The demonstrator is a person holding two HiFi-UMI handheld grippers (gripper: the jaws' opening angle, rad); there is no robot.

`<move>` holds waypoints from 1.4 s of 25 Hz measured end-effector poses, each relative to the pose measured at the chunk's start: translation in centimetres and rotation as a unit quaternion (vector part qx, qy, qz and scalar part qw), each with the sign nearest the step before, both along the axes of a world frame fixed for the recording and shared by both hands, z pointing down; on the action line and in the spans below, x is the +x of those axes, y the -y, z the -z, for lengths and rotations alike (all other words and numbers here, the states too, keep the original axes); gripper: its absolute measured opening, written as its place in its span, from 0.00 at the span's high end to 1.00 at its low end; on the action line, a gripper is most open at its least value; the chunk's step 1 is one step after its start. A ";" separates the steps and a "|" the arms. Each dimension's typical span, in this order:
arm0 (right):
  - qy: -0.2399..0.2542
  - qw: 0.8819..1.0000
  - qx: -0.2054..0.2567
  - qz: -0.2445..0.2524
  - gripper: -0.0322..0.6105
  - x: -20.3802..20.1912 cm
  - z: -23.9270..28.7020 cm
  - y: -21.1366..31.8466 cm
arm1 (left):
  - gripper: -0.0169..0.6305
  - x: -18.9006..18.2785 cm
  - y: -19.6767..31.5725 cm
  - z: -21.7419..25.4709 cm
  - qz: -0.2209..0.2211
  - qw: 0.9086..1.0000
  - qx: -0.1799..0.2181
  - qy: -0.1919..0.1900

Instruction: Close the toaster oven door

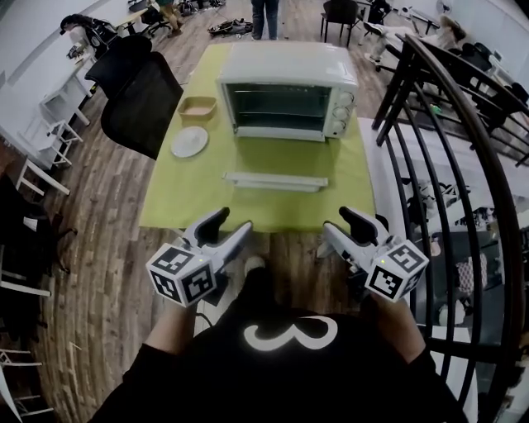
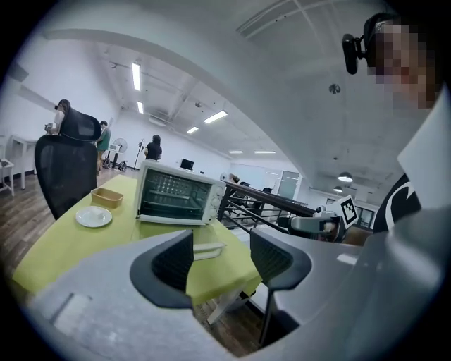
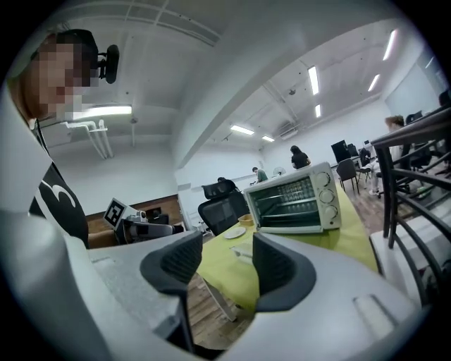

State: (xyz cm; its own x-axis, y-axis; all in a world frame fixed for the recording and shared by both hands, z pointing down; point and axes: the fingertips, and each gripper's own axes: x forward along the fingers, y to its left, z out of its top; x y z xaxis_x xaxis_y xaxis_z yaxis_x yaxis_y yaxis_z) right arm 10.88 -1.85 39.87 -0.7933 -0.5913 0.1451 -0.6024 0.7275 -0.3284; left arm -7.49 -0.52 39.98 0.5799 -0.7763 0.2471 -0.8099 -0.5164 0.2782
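Note:
A white toaster oven (image 1: 285, 91) stands on the far half of a green table (image 1: 173, 198). Its glass door hangs open and lies flat toward me, with the pale handle bar (image 1: 275, 181) at its front edge. Both grippers hover side by side just short of the table's near edge, well away from the oven. My left gripper (image 1: 233, 223) is open and empty. My right gripper (image 1: 336, 223) is open too, with nothing between its jaws. The left gripper view looks past the left gripper (image 2: 222, 257) at the oven (image 2: 176, 194); the right gripper view frames the oven (image 3: 296, 197) beyond the right gripper (image 3: 229, 264).
A white plate (image 1: 189, 141) and a tan tray (image 1: 197, 108) sit left of the oven. A black office chair (image 1: 140, 91) stands at the table's left side. A black metal railing (image 1: 463, 165) runs along the right. A person's legs (image 1: 264, 16) show beyond the table.

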 end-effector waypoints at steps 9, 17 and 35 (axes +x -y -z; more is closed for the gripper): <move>-0.036 0.997 -0.046 -0.058 0.58 1.3 -6.0 6.7 | 0.57 -2.3 6.5 -6.4 0.004 0.998 -0.062 0.019; -0.089 0.987 -0.113 -0.075 0.55 0.3 -11.9 12.1 | 0.54 -4.2 12.1 -11.1 -0.002 0.993 -0.106 0.045; -0.172 0.957 -0.212 -0.094 0.55 -0.1 -22.0 17.0 | 0.53 -8.4 18.2 -21.5 0.016 0.975 -0.192 0.110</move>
State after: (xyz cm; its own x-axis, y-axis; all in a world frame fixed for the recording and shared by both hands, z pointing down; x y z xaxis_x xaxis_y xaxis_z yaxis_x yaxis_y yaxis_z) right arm 10.77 -18.82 61.91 -0.5404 -0.5486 0.6380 -0.8353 0.4406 -0.3288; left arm -15.91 -18.68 61.46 0.4570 -0.6195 0.6383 -0.8859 -0.3814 0.2640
